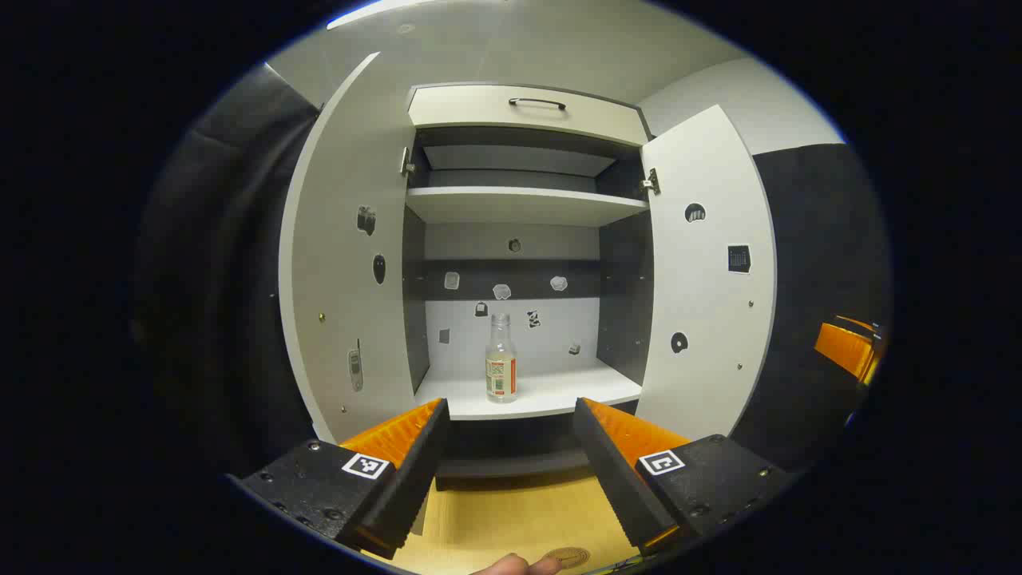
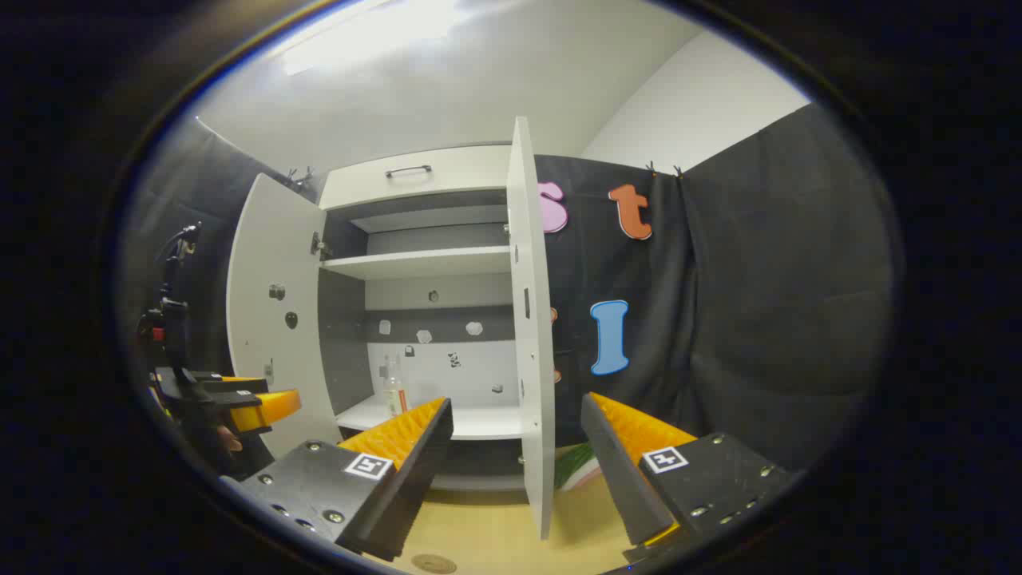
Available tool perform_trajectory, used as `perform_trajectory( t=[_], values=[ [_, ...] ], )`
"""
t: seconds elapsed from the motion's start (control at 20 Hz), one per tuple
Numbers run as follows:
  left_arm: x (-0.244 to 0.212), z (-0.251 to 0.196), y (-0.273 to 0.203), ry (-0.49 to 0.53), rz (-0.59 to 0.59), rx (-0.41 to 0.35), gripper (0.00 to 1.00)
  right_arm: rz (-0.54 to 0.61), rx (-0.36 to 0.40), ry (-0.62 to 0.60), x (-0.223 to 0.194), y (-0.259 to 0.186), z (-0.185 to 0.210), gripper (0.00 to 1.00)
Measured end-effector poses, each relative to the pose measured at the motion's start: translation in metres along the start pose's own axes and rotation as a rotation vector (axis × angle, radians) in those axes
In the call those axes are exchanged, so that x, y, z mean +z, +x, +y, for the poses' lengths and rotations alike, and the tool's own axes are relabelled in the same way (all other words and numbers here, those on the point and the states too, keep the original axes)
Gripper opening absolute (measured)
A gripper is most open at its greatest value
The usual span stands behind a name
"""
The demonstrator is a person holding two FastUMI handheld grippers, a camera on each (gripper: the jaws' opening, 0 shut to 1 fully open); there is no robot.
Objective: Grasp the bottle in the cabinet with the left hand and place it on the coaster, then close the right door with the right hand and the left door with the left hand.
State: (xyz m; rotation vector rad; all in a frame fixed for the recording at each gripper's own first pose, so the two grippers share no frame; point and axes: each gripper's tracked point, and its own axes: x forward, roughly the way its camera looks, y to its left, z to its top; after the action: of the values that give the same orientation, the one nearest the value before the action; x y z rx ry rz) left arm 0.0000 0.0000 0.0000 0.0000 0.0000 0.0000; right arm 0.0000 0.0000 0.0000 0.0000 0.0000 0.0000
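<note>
The bottle (image 1: 501,358) stood upright on the cabinet's lower shelf (image 1: 551,393), well apart from both grippers and touching neither, with both doors swung wide. In the left gripper view it lay straight ahead of the left gripper (image 1: 508,459), slightly left of the gap's centre, its long axis vertical, so a level forward reach looked like the approach called for. The left gripper's fingers were spread wide and held nothing. The coaster (image 1: 568,556) lay on the table (image 1: 511,511) below and nearer than the gripper.

In the right gripper view the right gripper (image 2: 517,459) was likewise wide apart and empty, with the right door (image 2: 531,319) edge-on between its fingers. The left door (image 2: 271,319) stood open beyond the left gripper (image 2: 255,403). The grasp appeared not yet begun.
</note>
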Motion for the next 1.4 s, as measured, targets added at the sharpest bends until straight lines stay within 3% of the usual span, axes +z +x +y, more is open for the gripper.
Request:
perform_trajectory(
  t=[0.25,0.6,0.65,0.7,1.05,1.15,1.2,1.4],
  values=[
    [-0.003,0.004,0.014,0.011,-0.001,0.006,1.0,-0.009,0.009,-0.018,0.001,0.002,0.003,0.98],
    [-0.014,0.028,0.04,0.017,-0.001,0.075,0.98,-0.01,0.048,-0.018,-0.003,0.005,0.021,0.98],
    [-0.015,0.032,0.045,0.016,-0.006,0.086,0.98,-0.01,0.042,-0.015,-0.003,0.005,0.021,0.93],
    [-0.015,0.035,0.053,0.01,-0.015,0.095,0.98,-0.013,0.043,-0.013,-0.002,0.005,0.023,0.98],
    [-0.031,0.035,0.137,0.043,-0.04,0.073,0.98,-0.017,0.078,-0.001,0.0,0.01,0.048,0.98],
    [-0.034,0.033,0.161,0.029,-0.039,0.068,0.98,-0.005,0.069,-0.016,-0.001,0.009,0.048,0.93],
    [-0.037,0.033,0.173,0.02,-0.036,0.062,0.98,0.002,0.059,-0.017,-0.001,0.009,0.046,0.98],
    [-0.044,0.038,0.228,-0.024,-0.028,0.064,0.98,0.018,0.015,0.009,0.002,0.004,0.036,0.98]
  ],
)
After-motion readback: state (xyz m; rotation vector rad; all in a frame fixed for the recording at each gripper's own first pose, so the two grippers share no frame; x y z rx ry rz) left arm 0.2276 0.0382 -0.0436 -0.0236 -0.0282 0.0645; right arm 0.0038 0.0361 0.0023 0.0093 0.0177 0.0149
